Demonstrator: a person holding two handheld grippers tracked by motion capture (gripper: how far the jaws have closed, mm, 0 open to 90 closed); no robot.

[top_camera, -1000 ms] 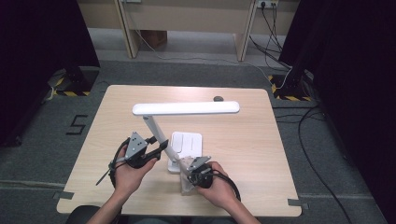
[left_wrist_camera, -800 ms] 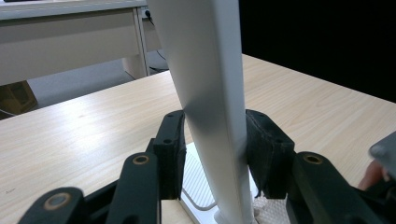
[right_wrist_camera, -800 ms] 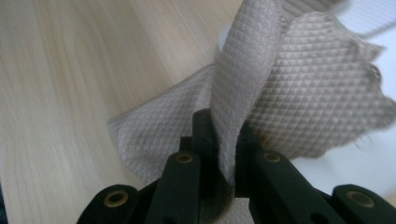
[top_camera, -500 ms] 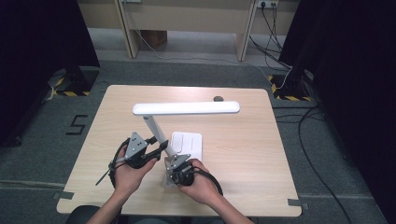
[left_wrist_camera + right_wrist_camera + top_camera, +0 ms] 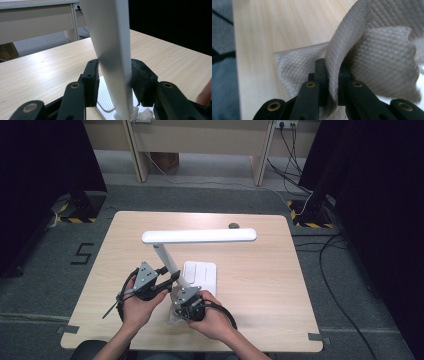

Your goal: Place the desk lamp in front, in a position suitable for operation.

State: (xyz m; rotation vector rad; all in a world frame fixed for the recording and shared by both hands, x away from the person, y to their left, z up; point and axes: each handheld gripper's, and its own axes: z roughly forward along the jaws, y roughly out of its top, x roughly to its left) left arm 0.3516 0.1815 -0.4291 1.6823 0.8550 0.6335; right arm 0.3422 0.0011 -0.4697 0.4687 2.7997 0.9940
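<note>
A white desk lamp stands on the wooden table (image 5: 280,285), with a long flat head (image 5: 199,236), a slanted stem (image 5: 162,255) and a flat white base (image 5: 200,272). My left gripper (image 5: 172,277) is shut on the lower stem. In the left gripper view the stem (image 5: 112,50) runs between the left gripper's (image 5: 113,77) pads (image 5: 91,77), both pressed against it. My right gripper (image 5: 181,306) sits at the base's near left corner, shut on a grey-white textured cloth (image 5: 174,314). In the right gripper view the cloth (image 5: 374,57) is folded into the right gripper (image 5: 332,85).
A small dark object (image 5: 233,225) lies at the table's far edge. Beyond the table stands a wooden desk (image 5: 200,140) with cables on the floor. Black stands (image 5: 320,195) flank the table. The near edge is close under my hands.
My right gripper has moved left with the cloth, from the base's near right side to its near left corner. The left gripper has stayed on the stem.
</note>
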